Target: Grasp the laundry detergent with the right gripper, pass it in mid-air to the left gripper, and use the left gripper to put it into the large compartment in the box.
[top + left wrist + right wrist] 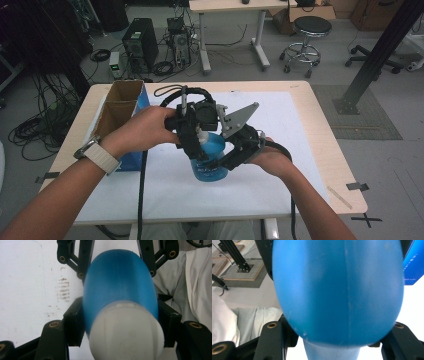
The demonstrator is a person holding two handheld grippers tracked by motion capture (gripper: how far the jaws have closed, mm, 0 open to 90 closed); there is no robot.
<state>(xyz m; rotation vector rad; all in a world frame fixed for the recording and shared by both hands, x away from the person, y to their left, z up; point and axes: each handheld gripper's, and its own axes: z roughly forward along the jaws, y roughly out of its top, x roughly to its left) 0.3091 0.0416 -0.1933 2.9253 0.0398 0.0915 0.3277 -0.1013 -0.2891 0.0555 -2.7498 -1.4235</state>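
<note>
Jaws of the left gripper (199, 145) and right gripper (226, 161) are both clenched on the blue bottle (210, 159), held just above the white worktop (300, 150), beside the cardboard box (120, 105).

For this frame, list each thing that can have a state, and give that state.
Blue bottle: upright over the white mat, white cap on, held by both grippers.
Left hand-held gripper: shut on the bottle near its capped top.
Right hand-held gripper: shut on the bottle's body.
Cardboard box: on the table's left side, top open.
White mat: lying flat on the table.
</note>
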